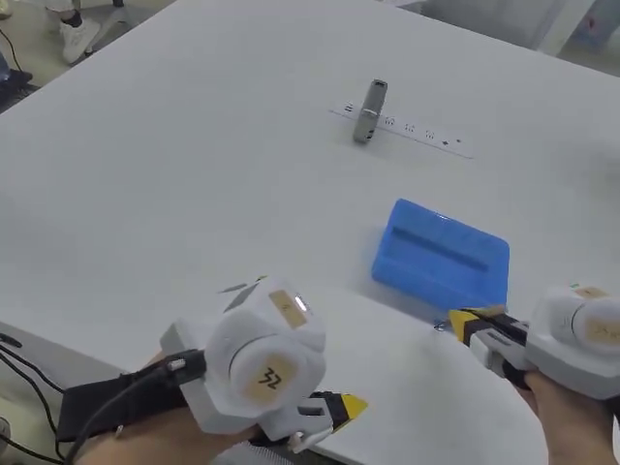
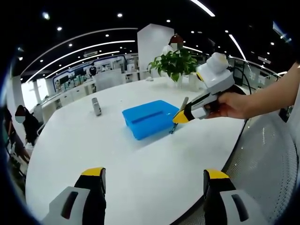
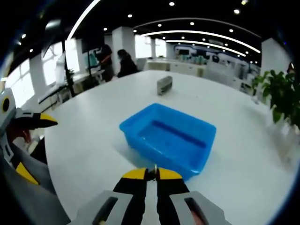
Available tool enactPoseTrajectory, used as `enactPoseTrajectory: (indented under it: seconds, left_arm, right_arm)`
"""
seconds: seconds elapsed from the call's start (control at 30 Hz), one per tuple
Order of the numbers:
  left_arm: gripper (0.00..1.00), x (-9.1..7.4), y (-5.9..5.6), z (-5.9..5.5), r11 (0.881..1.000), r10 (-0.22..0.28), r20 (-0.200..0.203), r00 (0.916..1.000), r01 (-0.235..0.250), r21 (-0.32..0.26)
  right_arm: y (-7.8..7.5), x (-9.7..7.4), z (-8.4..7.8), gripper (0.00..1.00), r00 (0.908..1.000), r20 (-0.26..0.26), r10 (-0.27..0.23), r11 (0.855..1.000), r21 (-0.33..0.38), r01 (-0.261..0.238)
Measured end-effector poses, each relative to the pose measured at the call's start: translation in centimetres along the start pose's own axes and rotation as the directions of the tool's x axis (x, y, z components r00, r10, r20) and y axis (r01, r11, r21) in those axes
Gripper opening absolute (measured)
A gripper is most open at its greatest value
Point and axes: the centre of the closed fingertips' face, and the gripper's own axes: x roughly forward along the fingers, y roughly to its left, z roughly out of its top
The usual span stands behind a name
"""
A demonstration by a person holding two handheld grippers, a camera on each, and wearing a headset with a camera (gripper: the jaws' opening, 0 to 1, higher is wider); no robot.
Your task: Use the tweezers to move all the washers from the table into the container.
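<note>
A wide white table (image 1: 194,194) stands in an open hall with ceiling lights, a white pillar (image 2: 154,44) and a potted plant (image 2: 176,63) beyond its far side. A blue container (image 1: 441,254) sits on the right, near the curved near edge. Farther off lies a power strip (image 1: 426,134) with a grey cylinder (image 1: 370,111) on it. The rest of the tabletop is bare. The right gripper (image 3: 151,174) has its jaws pressed together on the tweezers (image 2: 184,104), just at the container's near side. The left gripper (image 2: 154,176) hangs over the near edge, jaws wide apart, well left of the container. Cables (image 1: 19,378) trail off the near left.
</note>
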Motion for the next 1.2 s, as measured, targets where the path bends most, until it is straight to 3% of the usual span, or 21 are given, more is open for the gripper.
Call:
enactPoseTrajectory:
  seconds: [0.47,0.6,1.03,1.2]
  left_arm:
    - [0.87,0.01,-0.08,-0.03,1.000,-0.006,-0.003,1.0000,0.006,0.001]
    - [0.87,-0.01,-0.07,-0.08,1.000,-0.006,-0.005,1.0000,0.006,0.001]
    - [0.87,-0.05,0.06,-0.13,1.000,0.001,-0.009,1.0000,-0.001,0.001]
    - [0.87,-0.01,0.09,-0.15,1.000,0.004,-0.010,0.9999,-0.004,0.002]
  right_arm:
    - [-0.55,0.41,0.38,0.04,0.9999,-0.012,0.000,1.000,-0.023,0.000]
    - [0.00,0.40,0.26,0.04,0.9996,-0.029,0.006,1.000,-0.021,-0.007]
    - [-0.38,0.50,0.43,0.04,0.9962,-0.087,0.000,0.998,0.070,0.006]
    - [-0.57,0.57,0.48,0.04,0.9955,-0.094,0.008,0.998,0.063,-0.002]
